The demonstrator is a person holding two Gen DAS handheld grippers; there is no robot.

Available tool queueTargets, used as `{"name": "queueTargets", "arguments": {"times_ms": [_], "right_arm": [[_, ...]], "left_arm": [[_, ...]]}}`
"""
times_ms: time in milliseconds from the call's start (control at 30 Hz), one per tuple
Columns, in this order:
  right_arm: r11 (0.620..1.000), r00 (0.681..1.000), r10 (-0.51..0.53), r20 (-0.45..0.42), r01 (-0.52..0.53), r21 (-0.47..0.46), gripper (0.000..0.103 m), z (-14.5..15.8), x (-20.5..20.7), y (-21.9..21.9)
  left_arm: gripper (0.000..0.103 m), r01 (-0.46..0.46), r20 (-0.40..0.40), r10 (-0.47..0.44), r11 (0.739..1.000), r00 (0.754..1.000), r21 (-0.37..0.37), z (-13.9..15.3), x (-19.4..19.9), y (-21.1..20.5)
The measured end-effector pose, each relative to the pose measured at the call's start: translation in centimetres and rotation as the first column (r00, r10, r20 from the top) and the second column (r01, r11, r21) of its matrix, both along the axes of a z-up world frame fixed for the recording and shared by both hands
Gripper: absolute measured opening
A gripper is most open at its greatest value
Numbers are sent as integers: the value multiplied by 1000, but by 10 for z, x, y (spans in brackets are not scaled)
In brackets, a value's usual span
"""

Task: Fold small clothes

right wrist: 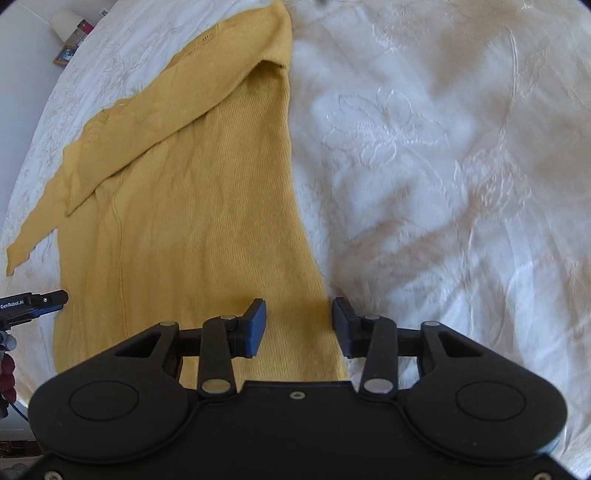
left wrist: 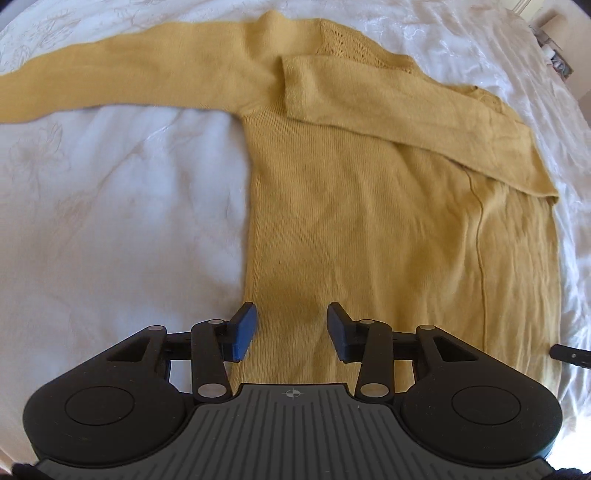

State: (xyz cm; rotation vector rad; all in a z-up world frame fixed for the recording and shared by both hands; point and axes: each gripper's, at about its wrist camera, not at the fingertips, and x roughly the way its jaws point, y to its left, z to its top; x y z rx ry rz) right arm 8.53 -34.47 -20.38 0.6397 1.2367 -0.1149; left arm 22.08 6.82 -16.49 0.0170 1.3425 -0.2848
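Note:
A mustard yellow knit sweater (left wrist: 362, 206) lies flat on a white bedspread (left wrist: 118, 206). One sleeve is folded across its chest (left wrist: 399, 114); the other sleeve (left wrist: 110, 77) stretches out to the left. My left gripper (left wrist: 291, 328) is open and empty, just above the sweater's hem near its left edge. My right gripper (right wrist: 298, 326) is open and empty over the sweater (right wrist: 192, 206), at the hem by its right edge. The tip of the left gripper shows at the left of the right wrist view (right wrist: 40, 300), and the right gripper's tip in the left wrist view (left wrist: 570, 354).
The embroidered white bedspread (right wrist: 443, 177) spreads wide to the right of the sweater. Small items (right wrist: 70, 33) stand on a surface beyond the bed's far edge; they also show in the left wrist view (left wrist: 554, 55).

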Motion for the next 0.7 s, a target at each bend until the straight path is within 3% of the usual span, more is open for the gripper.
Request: {"name": "queueTargets", "arguments": {"times_ms": [267, 500, 700], "right_arm": [[999, 999, 36, -33, -35, 41, 50, -8, -42, 3], [992, 995, 95, 11, -95, 79, 50, -12, -59, 6], [986, 990, 138, 40, -141, 94, 50, -13, -69, 3]], "left_arm": [[48, -58, 4, 58, 998, 998, 2, -7, -54, 33], [53, -118, -4, 118, 993, 993, -19, -15, -96, 50], [53, -156, -9, 156, 987, 988, -48, -24, -109, 53]]}}
